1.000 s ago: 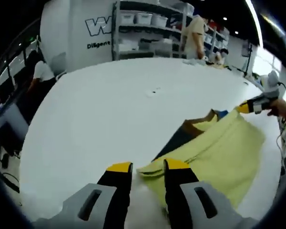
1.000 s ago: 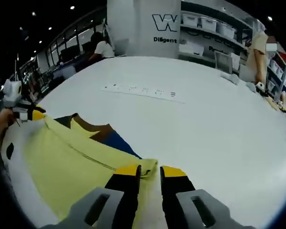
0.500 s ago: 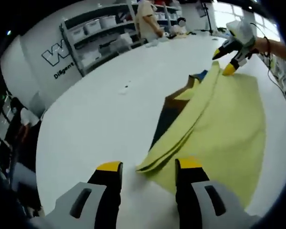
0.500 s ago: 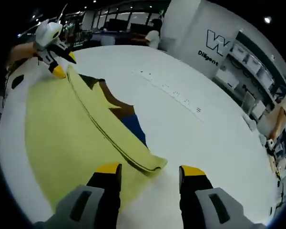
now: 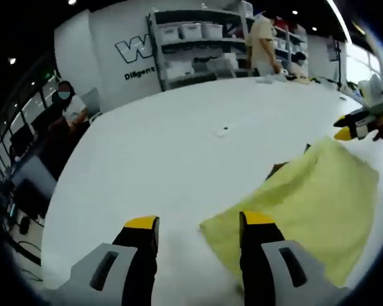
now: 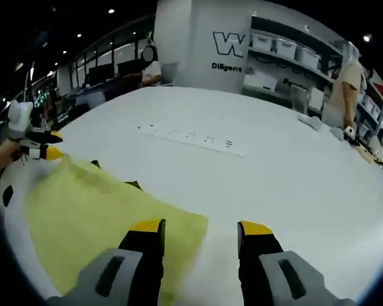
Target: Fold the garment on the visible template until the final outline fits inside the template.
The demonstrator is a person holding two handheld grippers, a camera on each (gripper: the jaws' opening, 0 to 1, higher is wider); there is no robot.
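Note:
A pale yellow garment (image 5: 303,213) lies flat and folded on the white table (image 5: 172,159). A thin dark strip of the template (image 5: 276,169) peeks out at its far edge. My left gripper (image 5: 199,221) is open just above the garment's near corner, nothing between its fingers. In the right gripper view the same yellow garment (image 6: 96,223) spreads to the left, with dark template bits (image 6: 133,185) at its edge. My right gripper (image 6: 201,226) is open over its corner and holds nothing. Each gripper appears at the far corner in the other's view: the right gripper (image 5: 354,124) and the left gripper (image 6: 35,148).
A white power strip (image 6: 190,137) lies across the table beyond the garment. A small dark object (image 5: 225,129) sits mid-table. Shelves with bins (image 5: 198,44) and a standing person (image 5: 263,44) are at the back. Seated people (image 5: 62,118) are at the table's left side.
Both grippers have let go and drawn back from the fold. The garment's folded layer now lies flat, covering most of the dark and blue template that showed before.

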